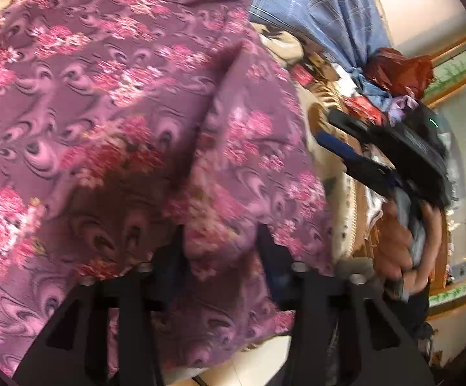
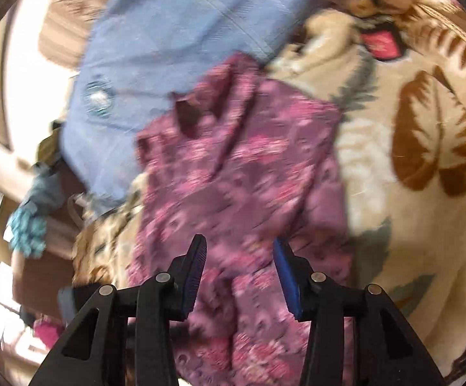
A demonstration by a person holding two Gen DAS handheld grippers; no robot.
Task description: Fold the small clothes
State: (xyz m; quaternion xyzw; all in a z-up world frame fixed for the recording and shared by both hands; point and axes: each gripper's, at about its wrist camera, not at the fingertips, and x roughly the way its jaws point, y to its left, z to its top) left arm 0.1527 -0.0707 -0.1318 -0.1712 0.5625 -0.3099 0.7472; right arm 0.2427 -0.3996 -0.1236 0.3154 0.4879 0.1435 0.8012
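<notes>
Purple floral garment spread on the leaf-print blanket, both grippers over it

The purple floral garment lies on the beige leaf-print blanket, its upper end touching a blue checked cloth that lies toward the blanket's far edge. The right gripper hovers over the garment's near end — jaws apart, blue pads showing, nothing between them. In the left wrist view the garment fills most of the frame; the left gripper has its jaws apart with a fold of the fabric lying between them, though blur hides whether they touch it. At the blanket's right side the right gripper shows, held open in the person's hand.
</notes>
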